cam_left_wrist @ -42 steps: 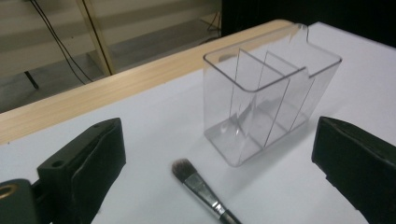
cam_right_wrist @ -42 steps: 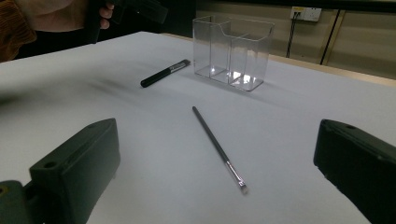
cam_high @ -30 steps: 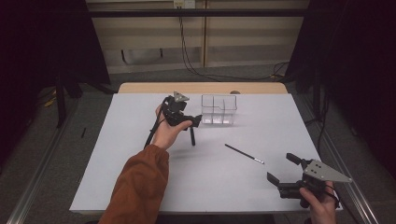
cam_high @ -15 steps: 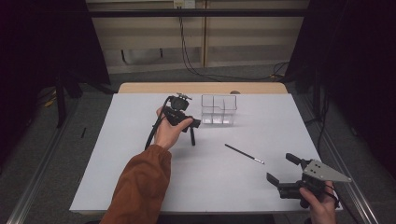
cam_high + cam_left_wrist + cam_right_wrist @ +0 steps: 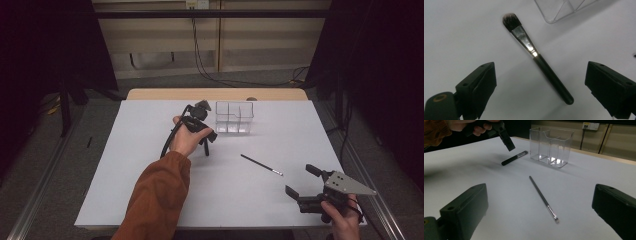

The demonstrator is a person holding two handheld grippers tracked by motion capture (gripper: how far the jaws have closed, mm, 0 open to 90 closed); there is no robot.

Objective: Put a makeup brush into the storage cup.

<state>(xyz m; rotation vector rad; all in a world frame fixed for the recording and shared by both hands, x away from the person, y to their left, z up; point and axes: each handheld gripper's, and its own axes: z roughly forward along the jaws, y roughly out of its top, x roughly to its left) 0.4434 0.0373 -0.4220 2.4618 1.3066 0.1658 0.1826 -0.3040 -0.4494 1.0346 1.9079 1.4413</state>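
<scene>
A thick makeup brush (image 5: 536, 57) with a black handle, silver ferrule and dark bristles lies flat on the white table (image 5: 150, 190). My left gripper (image 5: 540, 75) hovers over it pointing down. The jaws stand open on either side of the handle and do not touch it, and they have just been closing a little. The same brush (image 5: 514, 157) also shows beneath the left gripper (image 5: 506, 141) in the right gripper view. From above, the left gripper (image 5: 209, 142) is beside a clear divided organizer (image 5: 234, 117). A thin brush (image 5: 261, 164) lies mid-table. My right gripper (image 5: 301, 180) is open and empty at the near right.
The clear organizer (image 5: 551, 146) stands upright and empty just past the thick brush, its corner (image 5: 564, 10) near the bristles. The thin brush (image 5: 542, 197) lies straight ahead of the right gripper (image 5: 541, 192). Cables hang at the back wall, and dark floor surrounds the table.
The left hand has shifted slightly toward the organizer and a little lower over the thick brush. The right hand and both brushes have stayed put.
</scene>
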